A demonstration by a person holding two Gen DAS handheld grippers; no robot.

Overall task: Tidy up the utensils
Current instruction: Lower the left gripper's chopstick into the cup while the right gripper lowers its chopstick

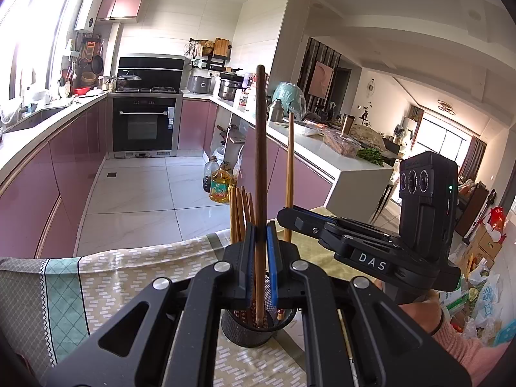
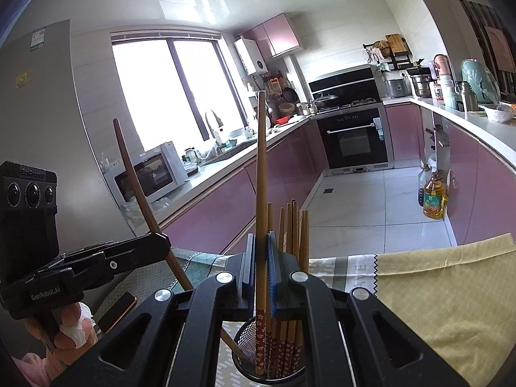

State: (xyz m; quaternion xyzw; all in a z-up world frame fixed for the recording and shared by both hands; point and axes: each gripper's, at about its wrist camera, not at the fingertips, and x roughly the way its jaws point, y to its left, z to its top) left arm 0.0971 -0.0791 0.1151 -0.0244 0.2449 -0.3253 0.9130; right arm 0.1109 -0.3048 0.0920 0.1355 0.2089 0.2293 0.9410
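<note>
A home kitchen. Pink cabinets (image 1: 74, 148) run under a pale counter (image 1: 58, 113) in a U, with a built-in oven (image 1: 143, 125), a hob (image 1: 146, 89) and hood (image 1: 150, 67), a microwave (image 2: 145, 174), a sink (image 2: 225, 151) below the window (image 2: 167, 90), a water heater (image 2: 251, 54), pans (image 2: 288, 95) on the wall, oil bottles (image 1: 219, 183) on the tiled floor (image 1: 145, 193). Beyond lies a living room (image 1: 435, 135).
</note>
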